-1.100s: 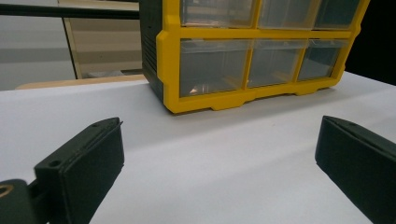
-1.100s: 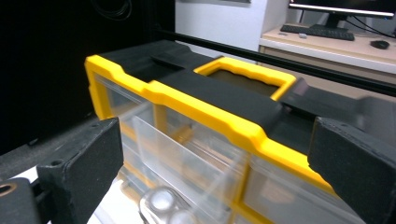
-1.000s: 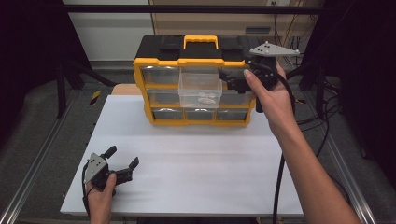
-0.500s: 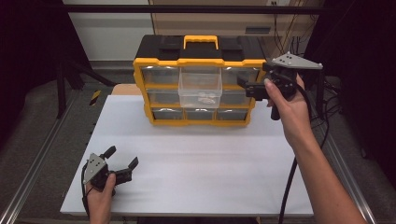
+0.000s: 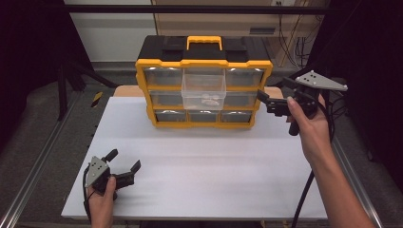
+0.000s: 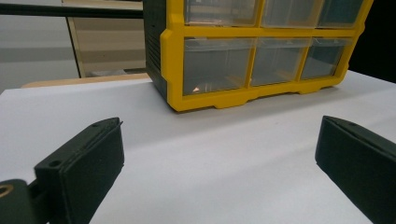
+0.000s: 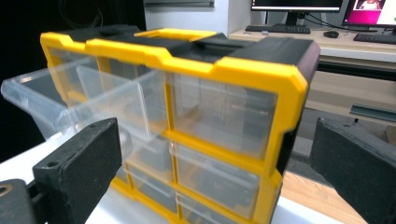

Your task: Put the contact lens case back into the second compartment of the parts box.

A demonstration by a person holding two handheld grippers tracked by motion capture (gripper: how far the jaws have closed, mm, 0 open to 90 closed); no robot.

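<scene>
White table (image 5: 214, 180), drawer organizer (image 5: 204, 85), top-middle drawer (image 5: 203, 90) out

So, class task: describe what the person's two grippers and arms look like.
Both the left gripper and the right gripper are black with two blocky jaws, each topped by a grey three-cornered plate and trailing a black cable. The forearms are bare, with no sleeves in view.

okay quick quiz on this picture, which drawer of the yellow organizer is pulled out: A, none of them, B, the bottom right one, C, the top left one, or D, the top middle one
D: in the high view the clear top middle drawer juts forward from the yellow organizer, with small pale items inside, while the drawers around it sit flush.
</scene>
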